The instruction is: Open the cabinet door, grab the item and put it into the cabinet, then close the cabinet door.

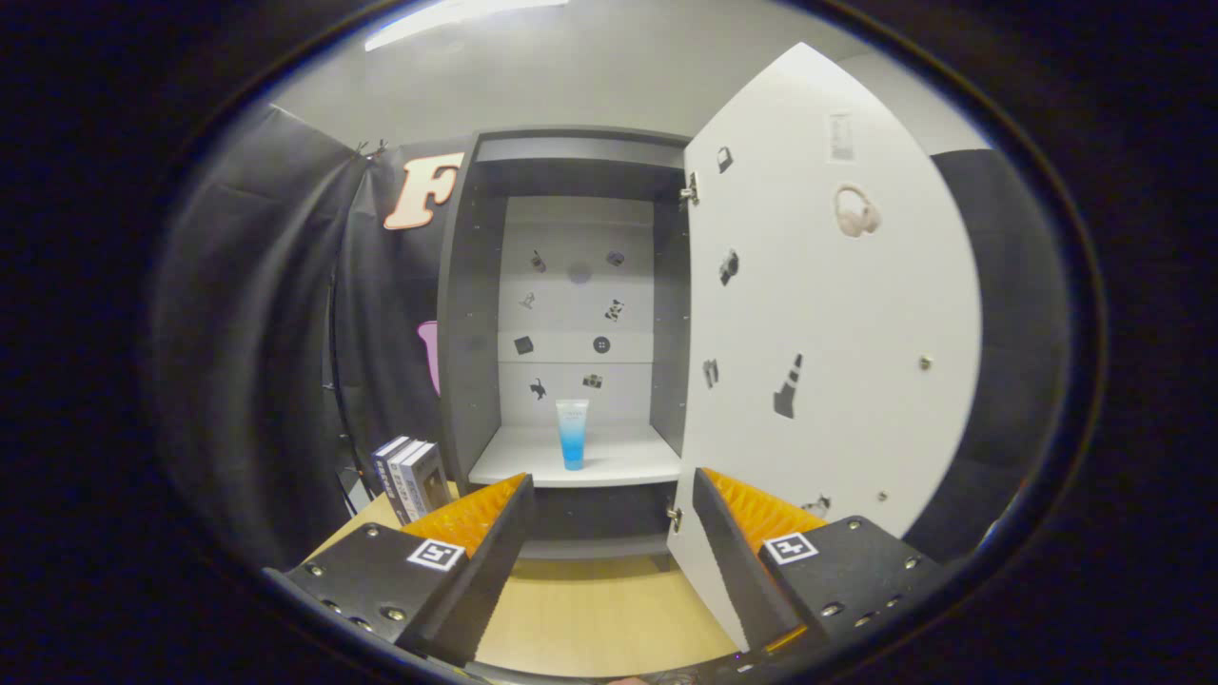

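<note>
The grey cabinet [468,314] stands straight ahead with its white door [837,362] swung wide open to the right. A blue and white tube [572,433] stands upright, cap down, on the cabinet's white shelf [628,461], beyond my fingers. My gripper [609,514] is open, with nothing between its fingers, and is held back from the cabinet over the wooden table [599,609]. The right finger [737,542] overlaps the door's lower edge in the picture.
Small picture stickers dot the cabinet's back panel [576,304] and the inside of the door. Several books [409,476] stand upright to the left of the cabinet on the table. Black cloth walls hang on the left and behind the door.
</note>
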A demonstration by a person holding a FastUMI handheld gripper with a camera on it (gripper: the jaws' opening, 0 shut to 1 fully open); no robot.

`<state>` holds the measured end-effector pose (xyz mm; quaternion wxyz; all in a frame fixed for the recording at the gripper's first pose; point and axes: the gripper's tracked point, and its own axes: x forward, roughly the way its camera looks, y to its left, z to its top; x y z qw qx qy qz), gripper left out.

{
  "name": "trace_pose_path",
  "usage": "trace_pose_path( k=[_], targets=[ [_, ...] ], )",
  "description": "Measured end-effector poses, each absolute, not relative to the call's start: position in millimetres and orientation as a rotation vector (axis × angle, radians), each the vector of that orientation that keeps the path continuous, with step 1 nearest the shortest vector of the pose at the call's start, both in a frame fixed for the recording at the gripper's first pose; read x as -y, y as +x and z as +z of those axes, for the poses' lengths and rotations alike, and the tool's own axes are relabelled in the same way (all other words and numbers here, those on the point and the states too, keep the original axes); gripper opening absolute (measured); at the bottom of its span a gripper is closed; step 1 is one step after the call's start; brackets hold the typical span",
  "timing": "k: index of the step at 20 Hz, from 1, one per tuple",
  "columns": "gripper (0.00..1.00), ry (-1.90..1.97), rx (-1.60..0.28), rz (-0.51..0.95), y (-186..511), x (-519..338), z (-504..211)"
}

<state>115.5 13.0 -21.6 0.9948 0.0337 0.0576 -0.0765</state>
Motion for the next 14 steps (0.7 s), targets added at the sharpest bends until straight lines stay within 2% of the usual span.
trace_pose_path(
  k=[7,10,14],
  targets=[
    [0.98,0.082,-0.136,-0.297,23,98,-25],
    [0.98,0.092,-0.161,-0.371,12,161,-37],
    [1.00,0.099,-0.170,-0.371,30,216,-47]
  ],
)
